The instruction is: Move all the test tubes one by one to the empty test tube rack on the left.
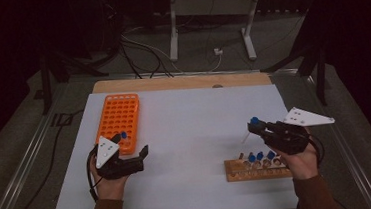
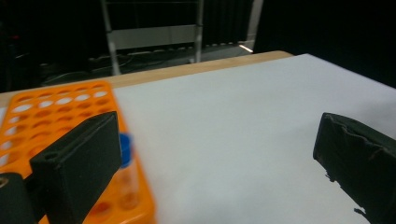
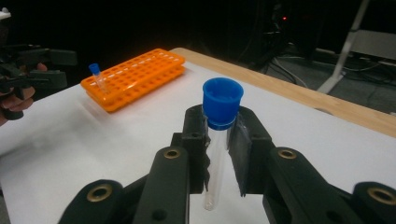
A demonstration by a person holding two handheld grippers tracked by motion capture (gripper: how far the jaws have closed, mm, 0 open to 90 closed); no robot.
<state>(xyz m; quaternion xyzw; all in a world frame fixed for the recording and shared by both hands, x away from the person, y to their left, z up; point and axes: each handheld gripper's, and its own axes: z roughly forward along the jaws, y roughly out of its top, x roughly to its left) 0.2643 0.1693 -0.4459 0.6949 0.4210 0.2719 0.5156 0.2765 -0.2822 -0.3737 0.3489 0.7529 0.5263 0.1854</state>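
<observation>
Tube (image 3: 218, 140) with blue cap sits clamped upright in right claw (image 3: 219, 154); left claw (image 2: 210, 158) apart.

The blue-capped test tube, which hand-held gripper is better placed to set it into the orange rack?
Right: the right hand-held gripper already clamps the blue-capped test tube. The left hand-held gripper is open beside the orange rack.

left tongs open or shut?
Open. In the left gripper view the left tongs stand with their jaws wide apart, bare white table between them, nothing held; the orange rack sits beside the left jaw.
</observation>
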